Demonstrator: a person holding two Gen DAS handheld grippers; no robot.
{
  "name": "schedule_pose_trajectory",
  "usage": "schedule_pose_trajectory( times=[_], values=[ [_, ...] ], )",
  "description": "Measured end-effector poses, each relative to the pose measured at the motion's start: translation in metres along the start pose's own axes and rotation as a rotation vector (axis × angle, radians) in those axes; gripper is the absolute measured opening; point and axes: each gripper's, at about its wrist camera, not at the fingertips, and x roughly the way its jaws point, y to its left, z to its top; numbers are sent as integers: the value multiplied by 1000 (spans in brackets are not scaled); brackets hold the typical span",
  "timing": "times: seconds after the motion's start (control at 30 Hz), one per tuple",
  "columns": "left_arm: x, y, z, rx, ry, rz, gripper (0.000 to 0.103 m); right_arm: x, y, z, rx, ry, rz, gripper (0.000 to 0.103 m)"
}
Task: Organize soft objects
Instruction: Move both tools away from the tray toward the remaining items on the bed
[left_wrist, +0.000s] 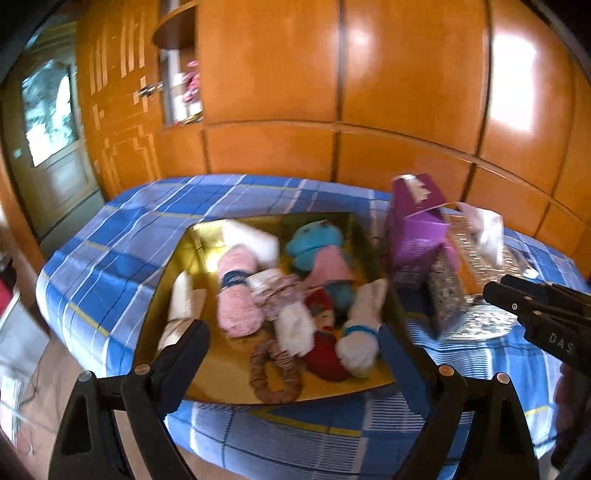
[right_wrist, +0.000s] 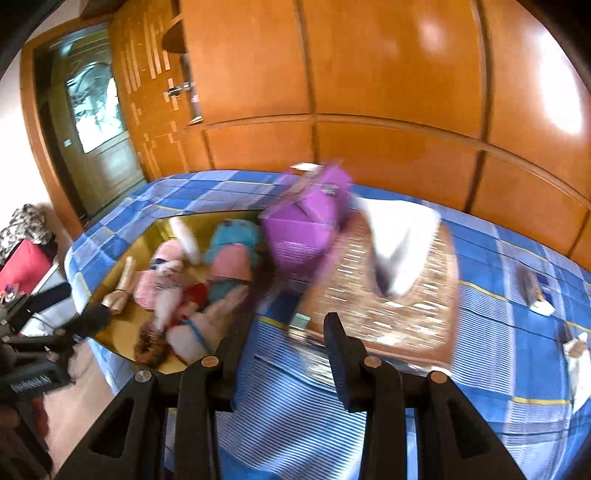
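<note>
On bed: gold tray (left_wrist: 192, 236) piled with plush toys (left_wrist: 314, 243); both claws apart, empty.

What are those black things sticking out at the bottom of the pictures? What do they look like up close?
They are two hand-held tools. The left tool and the right tool each have two flat, tapering fingers of matte black plastic. Triangular black braces with cut-outs carry them, pinned by round copper-coloured rivets. Faint pale lettering marks each tool's side where the other camera catches it; it is too blurred to read in full. No cables or sleeves show.
</note>
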Motion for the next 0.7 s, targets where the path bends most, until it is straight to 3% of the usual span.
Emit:
schedule_pose_trajectory(
  times=[0.1,0.13,0.2,0.3,0.5,0.63,0.7],
  values=[
    [-5,-16,7,47,-23,-42,93,-13,-40,-12,60,-3,-23,37],
    [-6,-23,9,62,-26,-59,93,-19,-54,-16,74,-7,-53,43],
    [-8,-33,14,85,-28,-86,93,-27,-81,-25,122,6,-119,44],
    [-12,-52,21,126,-45,-120,93,-45,-137,-43,277,24,-137,45],
    [-18,-85,30,189,-57,-194,93,-68,-241,-92,399,110,-341,46],
    [-19,-106,33,232,-48,-249,93,-70,-308,-111,416,193,-451,63],
    [-17,-119,34,259,-24,-288,93,-69,-343,-112,426,225,-482,63]
  ],
)
